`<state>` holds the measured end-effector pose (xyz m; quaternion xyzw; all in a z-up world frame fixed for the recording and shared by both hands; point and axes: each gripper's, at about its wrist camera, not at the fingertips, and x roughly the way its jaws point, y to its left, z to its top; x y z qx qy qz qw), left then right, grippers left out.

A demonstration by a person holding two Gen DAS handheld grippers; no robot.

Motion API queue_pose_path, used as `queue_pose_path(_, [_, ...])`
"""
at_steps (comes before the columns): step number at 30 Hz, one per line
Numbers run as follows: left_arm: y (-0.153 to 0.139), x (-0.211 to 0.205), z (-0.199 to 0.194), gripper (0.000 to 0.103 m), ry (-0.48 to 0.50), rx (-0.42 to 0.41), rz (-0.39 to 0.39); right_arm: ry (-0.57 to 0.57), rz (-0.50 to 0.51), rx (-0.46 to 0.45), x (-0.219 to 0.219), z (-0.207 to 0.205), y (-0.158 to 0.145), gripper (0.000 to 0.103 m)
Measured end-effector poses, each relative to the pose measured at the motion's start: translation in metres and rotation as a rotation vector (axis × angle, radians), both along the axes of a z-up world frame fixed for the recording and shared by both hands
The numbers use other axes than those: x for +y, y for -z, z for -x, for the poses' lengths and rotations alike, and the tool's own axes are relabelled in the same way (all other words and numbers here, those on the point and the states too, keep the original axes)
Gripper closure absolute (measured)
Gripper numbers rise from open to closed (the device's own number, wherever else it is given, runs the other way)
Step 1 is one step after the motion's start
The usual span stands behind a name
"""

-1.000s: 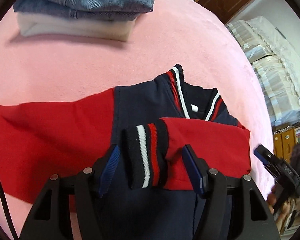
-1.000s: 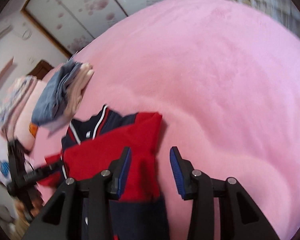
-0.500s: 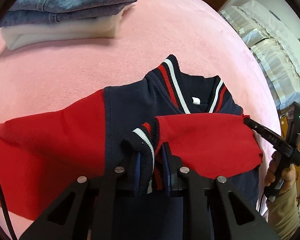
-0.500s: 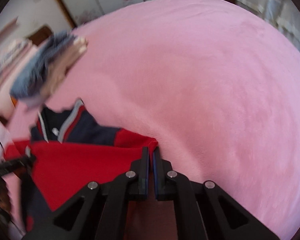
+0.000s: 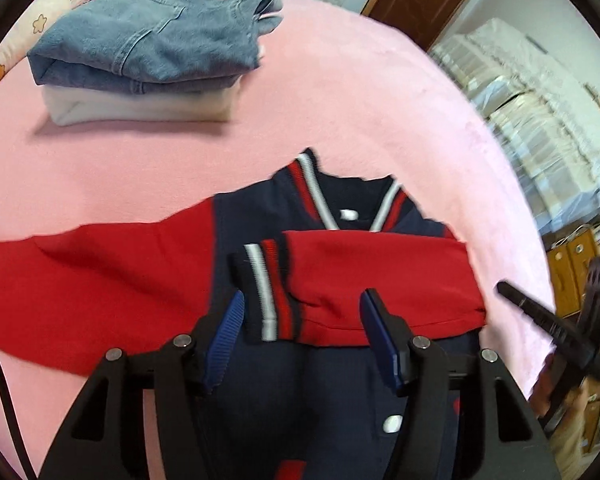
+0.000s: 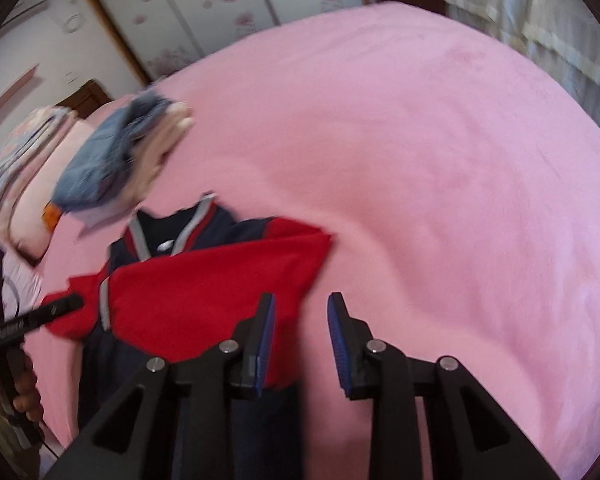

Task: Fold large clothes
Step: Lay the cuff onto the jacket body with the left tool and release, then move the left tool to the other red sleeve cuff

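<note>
Jacket [image 5: 284,392], navy body with red sleeves, lies flat on the pink bed [image 5: 340,92], collar [image 5: 312,188] pointing toward the far side. One sleeve [image 5: 372,280] is folded across the chest, its striped cuff [image 5: 266,288] lying on the navy front. Other sleeve [image 5: 92,280] spread out flat toward the bed's left side in the left wrist view.

Left gripper [image 5: 300,332] above the cuff, jaws just reopened and apart; cuff lies in the gap between them, pads not pressing it. Nothing gripped.

Right gripper [image 6: 300,336] at the folded sleeve's outer edge, near the bed's nearer side. Jaws just reopened, a narrow gap, released; left pad [image 6: 266,336] over red cloth, right pad over bare pink bed. Whether the pad touches the cloth is unclear through the blur.

Stack near the far left corner: folded jeans [image 5: 152,36] on top of a folded white garment [image 5: 140,108], well apart from the jacket.
</note>
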<state>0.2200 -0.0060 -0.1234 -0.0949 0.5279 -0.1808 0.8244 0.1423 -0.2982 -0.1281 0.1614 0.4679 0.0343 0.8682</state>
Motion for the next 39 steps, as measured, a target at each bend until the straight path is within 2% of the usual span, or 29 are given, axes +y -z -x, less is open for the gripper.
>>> queue_pose_path(3, [-0.005,-0.013,0.011,0.046,0.013,-0.068,-0.002,-0.043,0.013,-0.044,0.032,0.004,-0.007,0.076])
queue_pose_path(6, [-0.004,-0.034,0.017,0.046,0.006,-0.146,-0.052,-0.087,0.05,-0.063,0.062,-0.001,-0.007,0.076])
queue_pose_path(8, [0.001,-0.044,0.016,0.046,0.012,-0.142,-0.055,-0.104,0.054,-0.059,0.074,-0.006,-0.001,0.076])
queue_pose_path(11, [0.018,-0.054,0.009,0.046,0.023,-0.062,-0.059,-0.109,0.053,-0.035,0.082,-0.015,0.012,0.076])
queue_pose_path(13, [0.032,-0.057,0.005,0.046,0.019,-0.012,-0.077,-0.104,0.056,-0.01,0.081,-0.018,0.024,0.076])
queue_pose_path(16, [0.039,-0.062,0.006,0.046,0.03,-0.032,-0.103,-0.065,0.094,0.019,0.071,-0.017,0.035,0.077])
queue_pose_path(17, [0.039,-0.063,0.006,0.046,0.034,-0.038,-0.112,-0.045,0.115,0.023,0.066,-0.015,0.037,0.081])
queue_pose_path(20, [0.042,-0.066,0.007,0.046,0.045,-0.046,-0.127,0.01,0.123,0.034,0.044,-0.007,0.04,0.103])
queue_pose_path(22, [0.043,-0.063,0.009,0.046,0.051,-0.047,-0.127,0.038,0.086,0.041,0.029,-0.001,0.042,0.103])
queue_pose_path(30, [0.047,-0.066,0.009,0.046,0.054,-0.057,-0.153,0.078,0.124,0.043,0.03,0.011,0.045,0.103])
queue_pose_path(33, [0.046,-0.068,0.012,0.044,0.06,-0.059,-0.168,0.08,0.129,0.047,0.03,0.012,0.044,0.103])
queue_pose_path(39, [0.045,-0.076,0.014,0.035,0.072,-0.064,-0.191,0.099,0.068,0.088,0.023,0.009,0.049,0.103])
